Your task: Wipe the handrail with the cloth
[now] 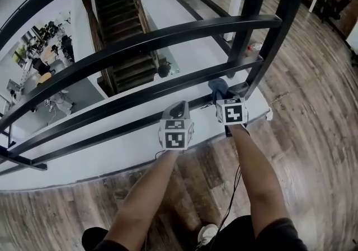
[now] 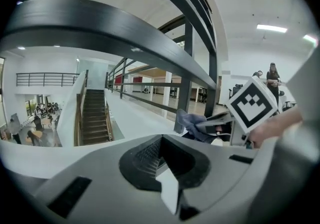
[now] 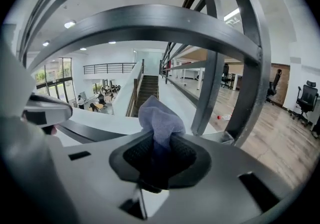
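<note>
A black metal handrail (image 1: pixel 168 34) with several horizontal bars runs across the head view, joined to an upright post (image 1: pixel 254 26) at the right. My right gripper (image 1: pixel 221 92) is shut on a blue-grey cloth (image 1: pixel 218 84), which sits at the lowest bar (image 1: pixel 100 135) just left of the post. In the right gripper view the cloth (image 3: pixel 157 118) bulges up out of the shut jaws (image 3: pixel 157 155). My left gripper (image 1: pixel 178 111) hovers by the same bar, a little left of the cloth, jaws shut and empty (image 2: pixel 165 155). It sees the cloth (image 2: pixel 192 124) and the right gripper (image 2: pixel 212 120).
Beyond the rail a white ledge (image 1: pixel 112 155) drops to a stairwell with dark stairs (image 1: pixel 126 32) and a lower floor with people. Wooden floor (image 1: pixel 313 132) lies on my side. A small bottle (image 1: pixel 254 48) rests by the post. A cable (image 1: pixel 235 188) hangs under the right arm.
</note>
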